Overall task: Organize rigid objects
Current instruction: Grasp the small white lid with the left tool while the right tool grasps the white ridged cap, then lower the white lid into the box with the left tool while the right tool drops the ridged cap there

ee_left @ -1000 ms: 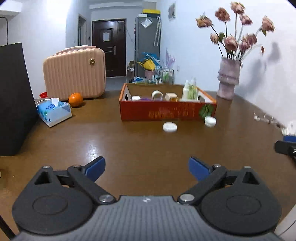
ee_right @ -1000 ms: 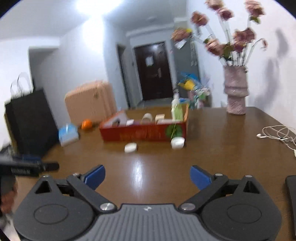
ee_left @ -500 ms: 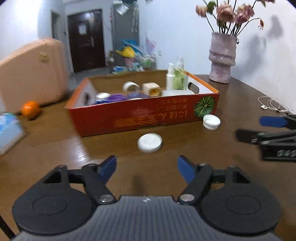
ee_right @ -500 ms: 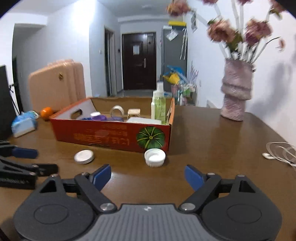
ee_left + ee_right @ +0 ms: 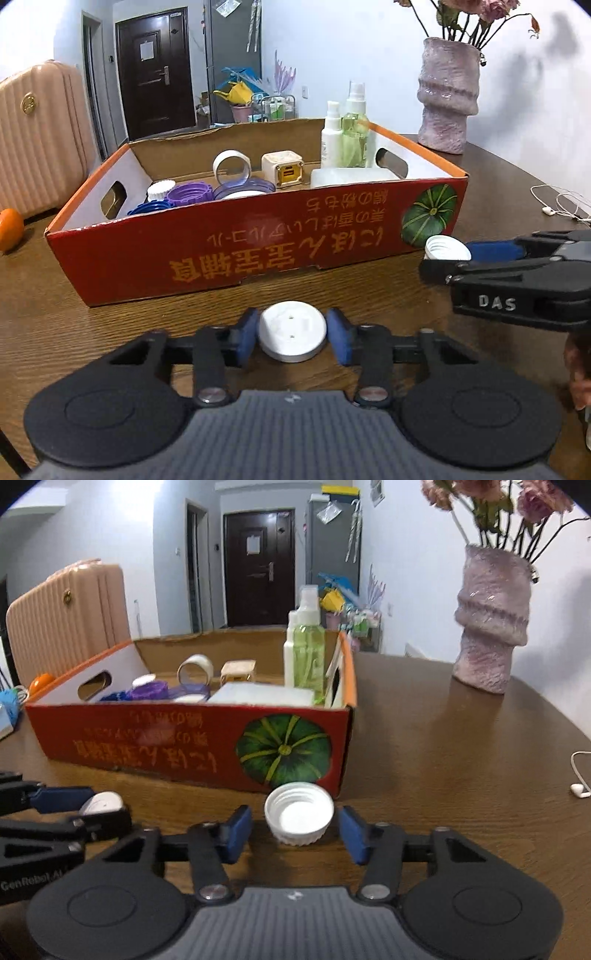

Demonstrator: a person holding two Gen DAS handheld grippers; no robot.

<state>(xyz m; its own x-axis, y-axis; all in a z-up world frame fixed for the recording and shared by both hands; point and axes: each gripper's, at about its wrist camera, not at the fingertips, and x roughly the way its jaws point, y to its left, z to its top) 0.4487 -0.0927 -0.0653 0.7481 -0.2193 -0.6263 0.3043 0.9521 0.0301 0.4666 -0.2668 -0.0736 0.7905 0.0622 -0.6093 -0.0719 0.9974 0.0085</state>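
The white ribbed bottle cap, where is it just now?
In the right wrist view the ribbed cap lies open side up on the table, between the right tongs' blue pads, just before the red box's pumpkin corner.

White walls, a dark door (image 5: pixel 155 74) at the far end, brown wooden table (image 5: pixel 461 746) in front.

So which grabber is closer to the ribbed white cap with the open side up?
Right. The right gripper has the ribbed white cap between its fingers, small gaps each side. The left gripper is off to the side, closed on the flat white lid.
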